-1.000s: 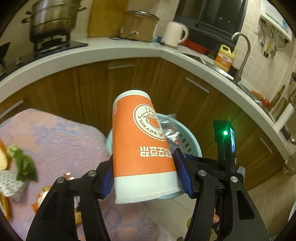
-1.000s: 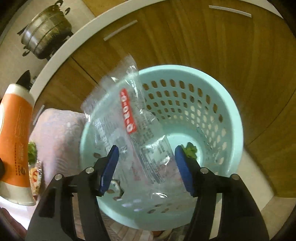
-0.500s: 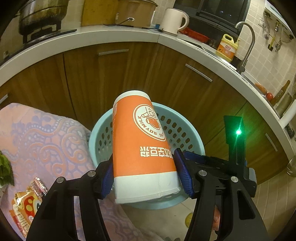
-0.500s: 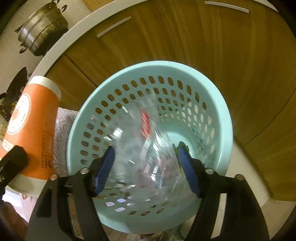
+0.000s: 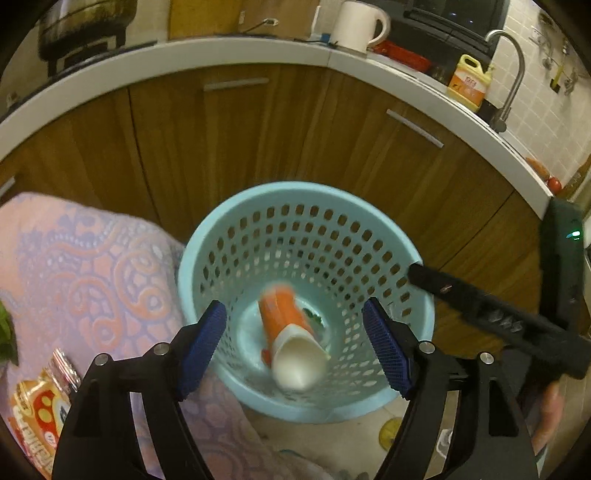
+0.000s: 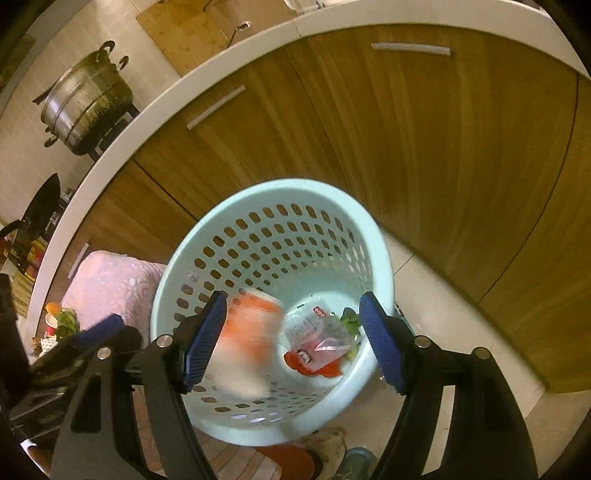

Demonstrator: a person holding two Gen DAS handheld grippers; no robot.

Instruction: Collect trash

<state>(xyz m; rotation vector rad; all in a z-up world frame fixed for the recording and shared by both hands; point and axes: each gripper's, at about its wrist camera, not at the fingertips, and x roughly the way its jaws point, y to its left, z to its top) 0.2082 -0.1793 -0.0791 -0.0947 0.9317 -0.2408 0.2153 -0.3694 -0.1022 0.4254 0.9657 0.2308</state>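
Wooden kitchen cabinets [image 5: 258, 147] run under a white counter [image 5: 236, 46] that curves around the room, with a steel pot [image 6: 86, 105] on a burner, a white kettle [image 5: 360, 24] and a yellow detergent bottle [image 5: 467, 83] beside the tap. In front of the cabinets, on the floor, stands a pale blue perforated basket [image 5: 421, 332], and just beside it lies a surface covered by a pink patterned cloth [image 5: 92, 266], with a snack packet [image 5: 35, 413] at its near edge. Inside the basket, the orange and white paper cup [image 5: 286, 325] is blurred and tilted, its white end toward the camera, free of both tools. Next to it, at the basket's bottom, lie a clear plastic wrapper [image 6: 319, 336] with red print and a bit of green leaf [image 6: 349, 319]. The left tool [image 5: 295, 343] hangs above the basket with its jaws spread wide and nothing between the blue pads; they have just been opening. The right tool [image 6: 291, 339] also hangs over the basket, its jaws likewise apart and empty, having just been opening too. In the left wrist view the right tool's black body reaches in from the right, with part of a hand [image 5: 550, 410] below it.
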